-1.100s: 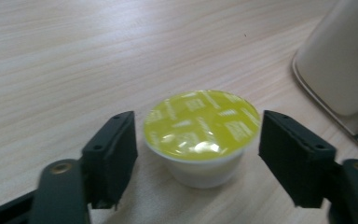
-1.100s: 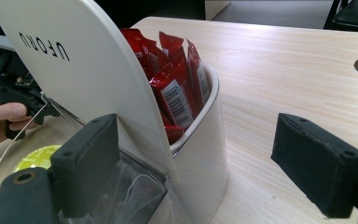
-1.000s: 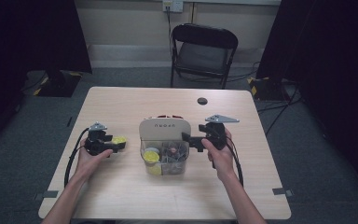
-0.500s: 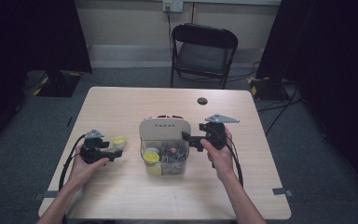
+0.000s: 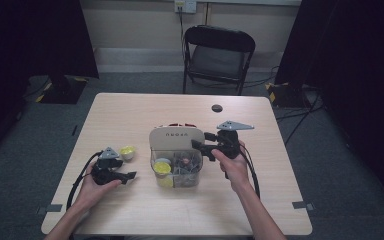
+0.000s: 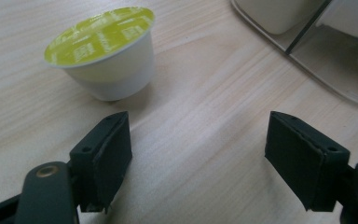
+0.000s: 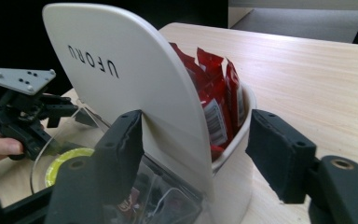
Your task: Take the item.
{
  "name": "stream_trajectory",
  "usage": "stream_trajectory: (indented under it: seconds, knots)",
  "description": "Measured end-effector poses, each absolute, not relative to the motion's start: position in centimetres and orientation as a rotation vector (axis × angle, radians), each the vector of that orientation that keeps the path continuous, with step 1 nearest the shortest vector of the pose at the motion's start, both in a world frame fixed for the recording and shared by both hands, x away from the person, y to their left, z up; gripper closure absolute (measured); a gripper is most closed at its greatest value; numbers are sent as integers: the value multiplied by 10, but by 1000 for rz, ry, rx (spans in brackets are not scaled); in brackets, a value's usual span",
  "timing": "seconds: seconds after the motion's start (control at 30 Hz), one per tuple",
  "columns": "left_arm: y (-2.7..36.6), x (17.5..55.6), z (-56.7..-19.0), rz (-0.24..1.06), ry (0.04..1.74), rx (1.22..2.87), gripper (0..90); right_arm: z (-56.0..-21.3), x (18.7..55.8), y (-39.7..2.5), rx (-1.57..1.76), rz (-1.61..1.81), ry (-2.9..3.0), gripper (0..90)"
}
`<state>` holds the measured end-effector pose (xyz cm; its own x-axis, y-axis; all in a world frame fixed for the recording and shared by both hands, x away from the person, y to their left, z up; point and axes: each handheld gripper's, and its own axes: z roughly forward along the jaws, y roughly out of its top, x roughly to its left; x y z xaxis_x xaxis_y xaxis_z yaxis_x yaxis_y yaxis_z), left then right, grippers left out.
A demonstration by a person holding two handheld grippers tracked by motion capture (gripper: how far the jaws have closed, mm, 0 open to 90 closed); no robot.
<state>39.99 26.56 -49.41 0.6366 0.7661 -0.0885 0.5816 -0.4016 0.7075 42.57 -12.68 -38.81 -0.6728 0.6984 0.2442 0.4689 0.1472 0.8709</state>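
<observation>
A white capsule with a yellow-green lid (image 5: pixel 127 151) (image 6: pixel 103 56) stands upright on the wooden table (image 5: pixel 130 110), left of a white-and-clear organiser (image 5: pixel 176 136). My left gripper (image 5: pixel 129 175) (image 6: pixel 198 156) lies near the table's front left, open and empty, with the capsule just ahead of its left jaw. My right gripper (image 5: pixel 198 148) (image 7: pixel 196 154) is open, its jaws standing on either side of the organiser's white back panel (image 7: pixel 135 88). Red sachets (image 7: pixel 214 93) stand behind that panel. Another yellow-lidded capsule (image 5: pixel 161 167) (image 7: pixel 65 163) sits in a clear front compartment.
A small black round object (image 5: pixel 217 108) lies on the far part of the table. A black folding chair (image 5: pixel 219 50) stands beyond the far edge. The organiser's corner (image 6: pixel 307 28) lies close to the right of my left gripper.
My left gripper has drawn back from the capsule toward the near table edge; the capsule stays where it stood. The right gripper has stayed at the organiser.
</observation>
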Motion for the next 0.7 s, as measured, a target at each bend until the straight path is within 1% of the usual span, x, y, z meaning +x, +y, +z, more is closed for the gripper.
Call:
stream_trajectory:
  seconds: [0.1,0.17,0.2,0.5,0.7]
  knots:
    - [262,398,-496,370,1011,2162,185,-386,426,-127,1131,1552,2211,404]
    - [260,394,-500,404,990,2145,157,-384,424,-127,1126,1560,2211,420]
    - [260,393,-501,430,982,2146,158,-383,423,-127,1125,1568,2211,423]
    - [259,392,-501,439,998,2134,156,-377,418,-128,1103,1606,2226,527]
    - [259,392,-501,439,998,2135,156,-376,416,-127,1094,1596,2227,540]
